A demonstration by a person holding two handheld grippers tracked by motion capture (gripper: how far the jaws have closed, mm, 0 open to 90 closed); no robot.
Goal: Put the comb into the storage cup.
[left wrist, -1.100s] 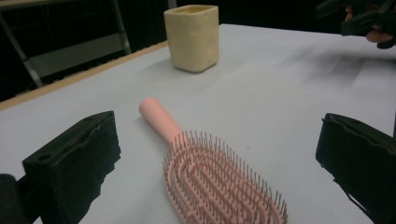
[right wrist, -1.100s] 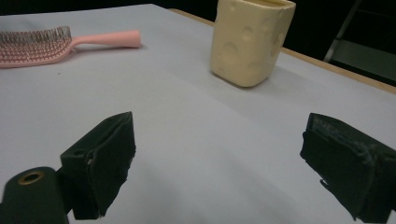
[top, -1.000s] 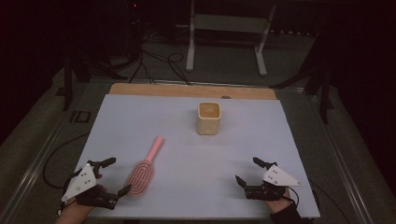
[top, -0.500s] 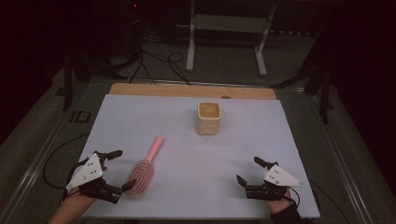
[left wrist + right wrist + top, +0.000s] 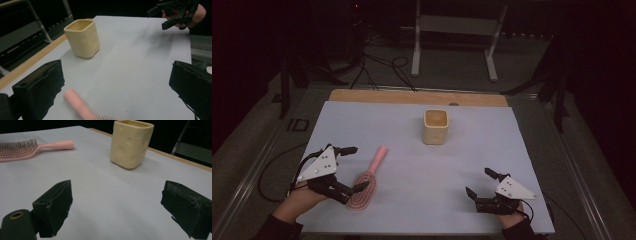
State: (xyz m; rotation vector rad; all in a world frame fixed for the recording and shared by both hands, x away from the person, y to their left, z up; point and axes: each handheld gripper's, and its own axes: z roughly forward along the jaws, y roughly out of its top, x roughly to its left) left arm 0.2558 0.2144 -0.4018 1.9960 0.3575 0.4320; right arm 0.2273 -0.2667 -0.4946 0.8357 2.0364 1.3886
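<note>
A pink hairbrush (image 5: 371,172) lies on the pale table sheet (image 5: 412,150), handle pointing away toward the cup. My left gripper (image 5: 357,168) is open at the brush's left side. In the high view its near jaw overlaps the bristle head. In the left gripper view (image 5: 117,86) the brush handle (image 5: 75,102) lies low between the two wide-apart jaws, touching neither. A cream square cup (image 5: 435,126) stands upright past the middle of the table. My right gripper (image 5: 478,181) rests open at the front right with nothing between its jaws (image 5: 120,205).
A wooden strip (image 5: 412,97) runs along the table's far edge. Behind it stand a metal frame (image 5: 452,30) and cables on the dark floor. Bare sheet lies between the cup (image 5: 131,143) and the right gripper. The right hand's gripper (image 5: 175,11) appears far off in the left gripper view.
My left gripper has moved forward and to the right, up to the hairbrush, its jaws now on either side of the brush. The right gripper, brush and cup have stayed put.
</note>
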